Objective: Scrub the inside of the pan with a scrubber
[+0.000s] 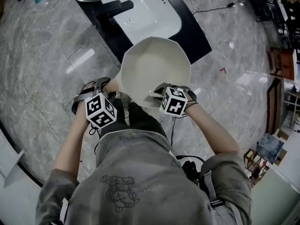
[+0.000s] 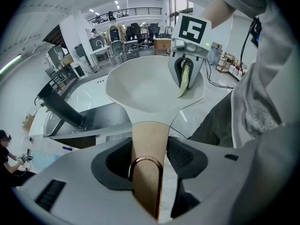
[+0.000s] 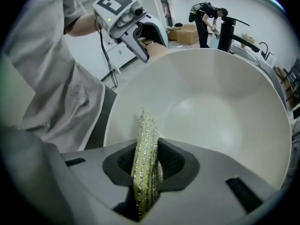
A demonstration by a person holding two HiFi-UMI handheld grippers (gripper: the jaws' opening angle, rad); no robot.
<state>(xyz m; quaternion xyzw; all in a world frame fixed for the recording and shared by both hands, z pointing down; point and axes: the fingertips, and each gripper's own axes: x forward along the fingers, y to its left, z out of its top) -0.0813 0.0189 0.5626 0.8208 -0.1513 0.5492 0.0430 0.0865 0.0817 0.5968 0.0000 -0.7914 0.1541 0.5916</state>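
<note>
1. The white pan (image 1: 154, 69) is held up off the ground, tilted, in front of the sink (image 1: 145, 13), with its pale inside facing the person
2. Its wooden handle (image 2: 149, 139) runs between the jaws of the left gripper (image 2: 150, 159), which stand fairly wide yet are clamped on it
3. The green glittery scrubber (image 3: 145, 139) is pinched edge-on in the closed jaws of the right gripper (image 3: 149, 162); its free end is at the pan's near rim, and contact with the wall cannot be made out
4. A black faucet (image 1: 112, 7) stands at the sink, which is set in a dark counter (image 1: 197, 36) above a grey marble floor (image 1: 42, 64)
</note>
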